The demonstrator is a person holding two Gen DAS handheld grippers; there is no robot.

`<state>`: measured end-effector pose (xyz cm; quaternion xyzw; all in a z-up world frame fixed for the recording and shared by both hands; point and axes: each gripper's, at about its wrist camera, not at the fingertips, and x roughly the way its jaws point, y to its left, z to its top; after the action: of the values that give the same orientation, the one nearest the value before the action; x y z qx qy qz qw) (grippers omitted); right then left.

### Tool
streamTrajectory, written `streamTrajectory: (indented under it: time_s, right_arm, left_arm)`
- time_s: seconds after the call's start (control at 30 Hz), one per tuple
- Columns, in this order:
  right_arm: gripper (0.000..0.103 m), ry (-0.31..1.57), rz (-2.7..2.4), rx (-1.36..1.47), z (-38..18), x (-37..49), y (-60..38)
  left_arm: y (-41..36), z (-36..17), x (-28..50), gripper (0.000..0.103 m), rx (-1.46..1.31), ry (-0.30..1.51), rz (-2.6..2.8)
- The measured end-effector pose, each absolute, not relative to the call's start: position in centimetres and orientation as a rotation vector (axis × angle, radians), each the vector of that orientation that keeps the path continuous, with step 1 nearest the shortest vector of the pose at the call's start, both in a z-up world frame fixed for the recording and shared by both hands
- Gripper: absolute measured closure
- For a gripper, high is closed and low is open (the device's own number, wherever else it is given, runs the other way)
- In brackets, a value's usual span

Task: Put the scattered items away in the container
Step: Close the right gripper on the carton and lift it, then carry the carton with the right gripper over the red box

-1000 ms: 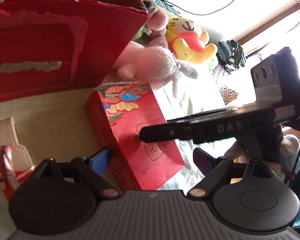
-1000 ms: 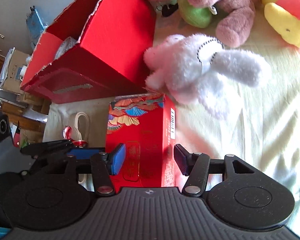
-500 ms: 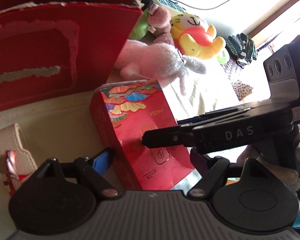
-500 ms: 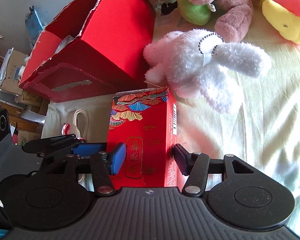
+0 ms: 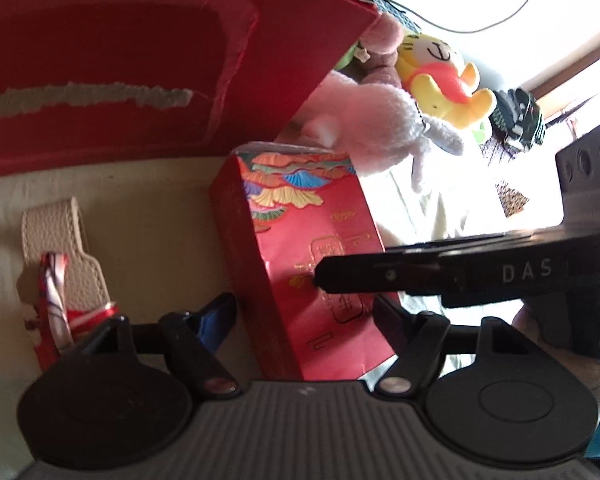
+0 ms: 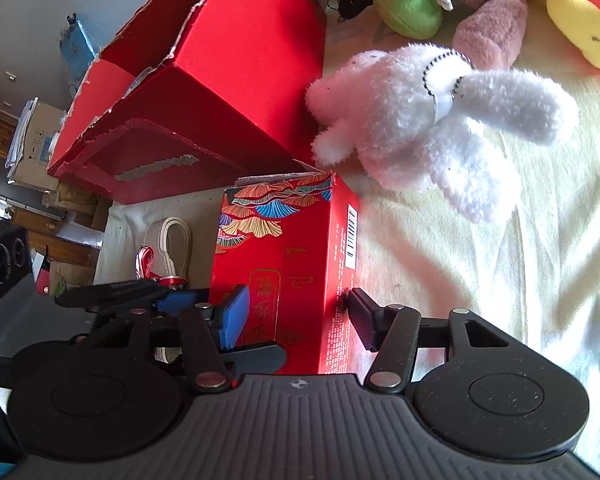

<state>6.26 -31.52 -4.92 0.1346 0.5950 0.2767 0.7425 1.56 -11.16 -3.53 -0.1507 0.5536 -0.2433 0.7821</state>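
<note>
The red gift box (image 6: 284,272) with fan patterns is lying on the cream cloth (image 6: 500,280), just in front of the big open red carton (image 6: 204,92). The left gripper (image 5: 304,312) is closing around the box, pads not yet pressing. The right gripper (image 6: 296,312) is opening, the box between its jaws. A white plush rabbit (image 6: 420,128) is lying beside the carton, touching the box's far end.

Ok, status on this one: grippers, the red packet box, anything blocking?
Left gripper closing around red packet box, right gripper opening around same box. Box on cloth beside big red container. White plush rabbit against box's far end.
</note>
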Motion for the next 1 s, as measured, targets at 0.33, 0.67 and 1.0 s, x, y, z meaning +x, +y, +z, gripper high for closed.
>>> streamTrajectory:
  time_s: [0.33, 0.67, 1.0]
  right_arm:
    - [0.049, 1.287, 0.636, 0.268, -3.9, 5.5, -31.9]
    - [0.055, 1.177, 0.671, 0.305, 1.9, 4.1, -34.0]
    - [0.056, 0.966, 0.671, 0.307, 7.3, 5.4, -32.8]
  left_arm:
    - [-12.3, -1.5, 1.0, 0.037, -0.195, 1.175, -0.541]
    - [-12.6, 5.5, -0.3, 0.037, -0.122, 1.031, -0.595]
    - [-12.1, 11.5, 2.0, 0.037, -0.093, 0.857, -0.593]
